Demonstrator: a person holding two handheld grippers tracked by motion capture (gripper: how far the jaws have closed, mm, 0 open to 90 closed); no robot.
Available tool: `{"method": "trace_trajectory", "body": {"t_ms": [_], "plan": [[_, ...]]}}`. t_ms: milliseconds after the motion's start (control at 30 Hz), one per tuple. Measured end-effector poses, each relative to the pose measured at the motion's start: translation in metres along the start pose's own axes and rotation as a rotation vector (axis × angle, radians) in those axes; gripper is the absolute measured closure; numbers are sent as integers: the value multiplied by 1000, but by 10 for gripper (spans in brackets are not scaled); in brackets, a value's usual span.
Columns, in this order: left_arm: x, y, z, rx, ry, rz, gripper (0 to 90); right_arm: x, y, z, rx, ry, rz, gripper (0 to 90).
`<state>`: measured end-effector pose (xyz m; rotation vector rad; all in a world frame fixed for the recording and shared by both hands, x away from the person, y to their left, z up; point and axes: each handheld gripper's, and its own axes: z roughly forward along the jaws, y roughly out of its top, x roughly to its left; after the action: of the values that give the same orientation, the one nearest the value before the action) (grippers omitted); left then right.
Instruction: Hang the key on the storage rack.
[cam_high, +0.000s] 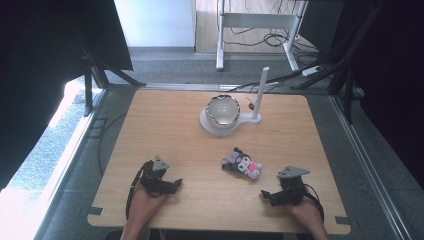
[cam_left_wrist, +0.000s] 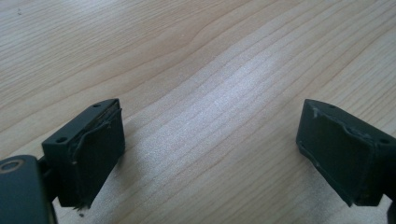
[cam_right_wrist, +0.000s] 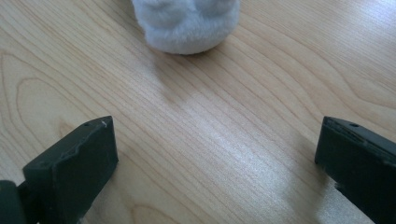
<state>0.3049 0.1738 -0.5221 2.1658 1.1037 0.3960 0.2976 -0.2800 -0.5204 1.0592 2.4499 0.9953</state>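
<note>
Left gripper (cam_high: 176, 183) is resting low over the near-left part of the wooden table (cam_high: 165, 125), jaws standing wide apart with nothing but bare wood between them, as the left gripper view (cam_left_wrist: 210, 154) confirms. Right gripper (cam_high: 265, 195) is sitting at the near-right of the table, jaws likewise spread wide and gripping nothing; in the right gripper view (cam_right_wrist: 215, 158) bare tabletop is lying between the jaws. Both are pointing inward toward the table's middle.

The plush toy (cam_high: 243, 164), dark with a pale face and a pink patch, is lying on its side between the two grippers, nearer the right one and apart from both. Its pale fuzzy end (cam_right_wrist: 187, 23) is showing ahead of the right jaws, not touching them.

Farther back, a white bowl (cam_high: 223, 111) is standing on a white base (cam_high: 212, 127) bearing an upright white post (cam_high: 261, 92).
</note>
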Motion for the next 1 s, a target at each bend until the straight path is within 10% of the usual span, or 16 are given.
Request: {"method": "trace_trajectory", "body": {"t_ms": [1000], "plan": [[0,0,0,0,0,0,79,-13,23,-2,118,60,-38,0]]}}
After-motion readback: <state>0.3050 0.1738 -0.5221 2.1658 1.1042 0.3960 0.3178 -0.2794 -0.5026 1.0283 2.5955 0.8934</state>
